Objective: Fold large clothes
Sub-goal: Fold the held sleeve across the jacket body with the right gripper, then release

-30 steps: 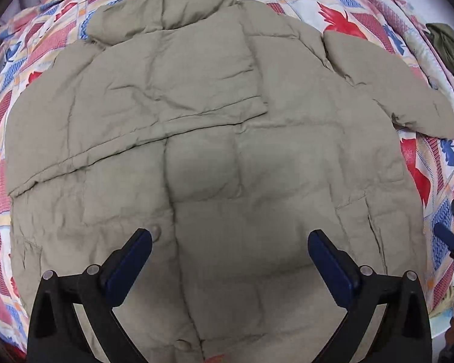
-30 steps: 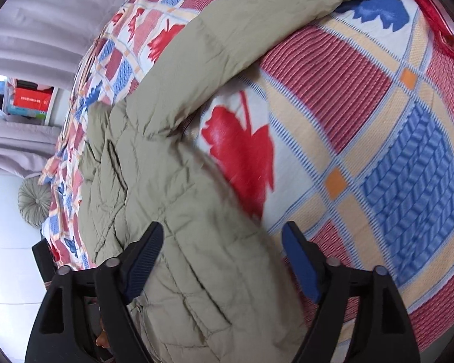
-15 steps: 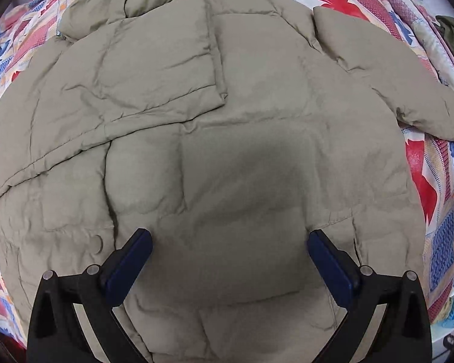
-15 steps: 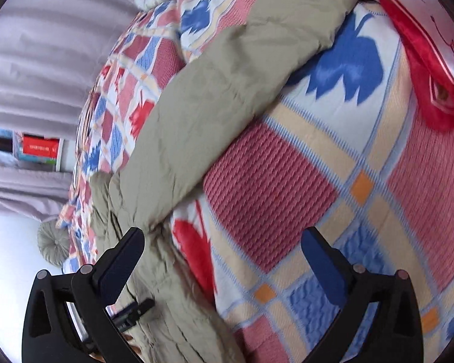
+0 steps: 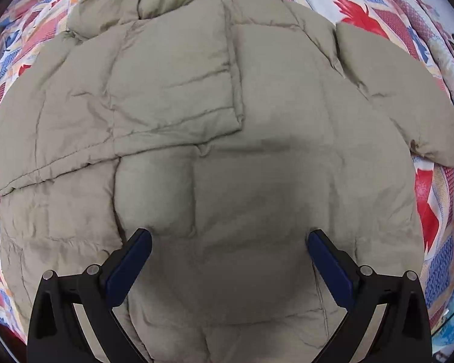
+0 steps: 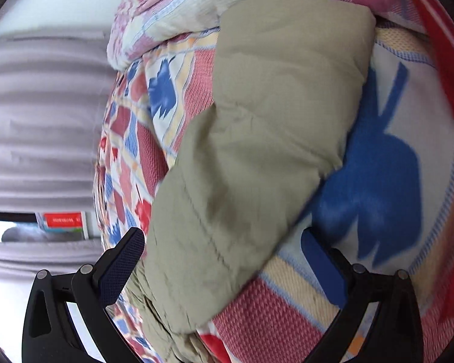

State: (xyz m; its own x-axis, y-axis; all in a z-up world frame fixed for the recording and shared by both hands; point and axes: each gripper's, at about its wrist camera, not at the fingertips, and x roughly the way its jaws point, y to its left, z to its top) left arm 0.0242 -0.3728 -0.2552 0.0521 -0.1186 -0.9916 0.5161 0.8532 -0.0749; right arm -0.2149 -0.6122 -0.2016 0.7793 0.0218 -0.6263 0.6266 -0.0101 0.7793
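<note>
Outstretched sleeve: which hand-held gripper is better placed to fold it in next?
Right. The right hand-held gripper is open with the sleeve between its fingers; the left hand-held gripper hovers open over the jacket body.

Bright even daylight, fisheye-warped edges, right view motion-blurred

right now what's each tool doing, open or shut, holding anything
Left tool: open, holding nothing, above the jacket.
Right tool: open, holding nothing, with the jacket's sleeve between its fingers, not clamped.
</note>
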